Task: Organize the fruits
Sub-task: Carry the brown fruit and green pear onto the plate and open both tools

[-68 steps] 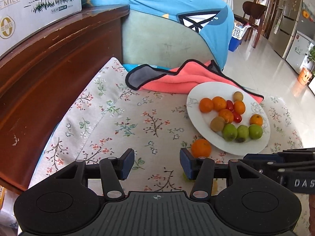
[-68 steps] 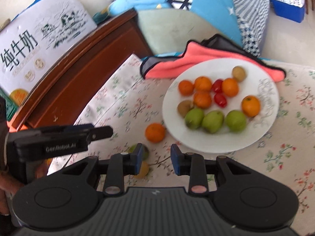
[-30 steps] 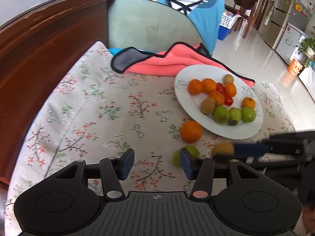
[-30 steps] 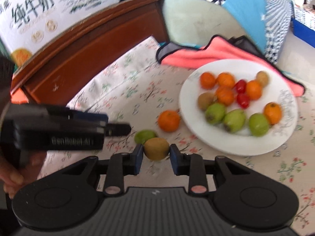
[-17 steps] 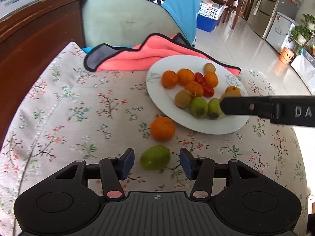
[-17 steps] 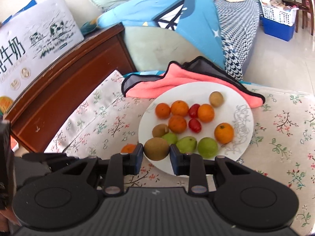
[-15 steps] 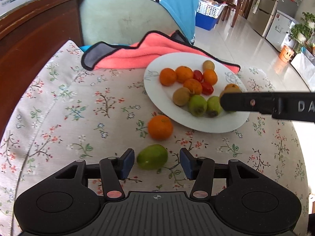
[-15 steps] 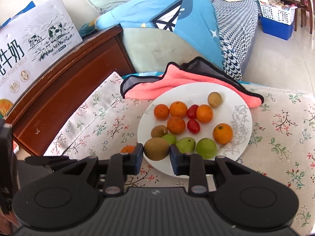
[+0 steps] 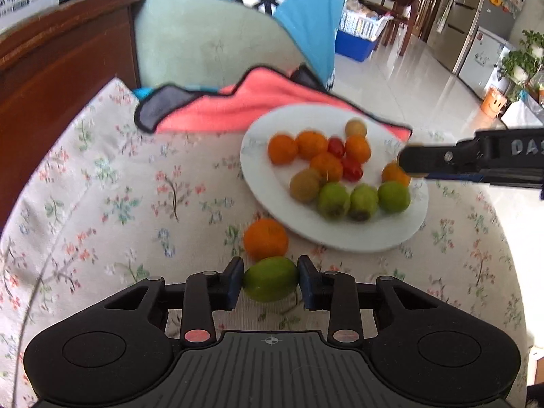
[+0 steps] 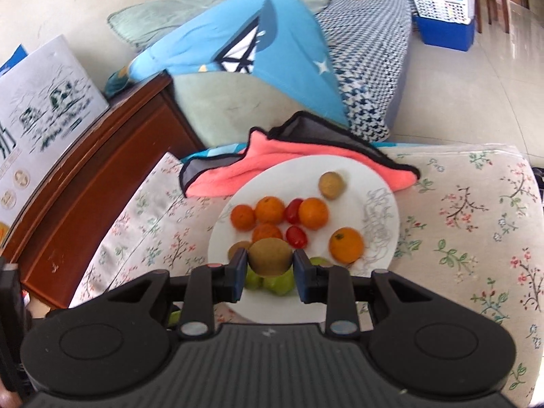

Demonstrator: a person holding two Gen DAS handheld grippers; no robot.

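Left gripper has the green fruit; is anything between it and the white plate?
Yes. The loose orange lies on the floral cloth directly between the green fruit held by the left gripper and the white plate's near rim.

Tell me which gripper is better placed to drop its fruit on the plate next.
Right. The right gripper already holds the brown fuzzy kiwi over the round white plate; the left gripper has just closed on the green oval fruit, down on the floral tablecloth.
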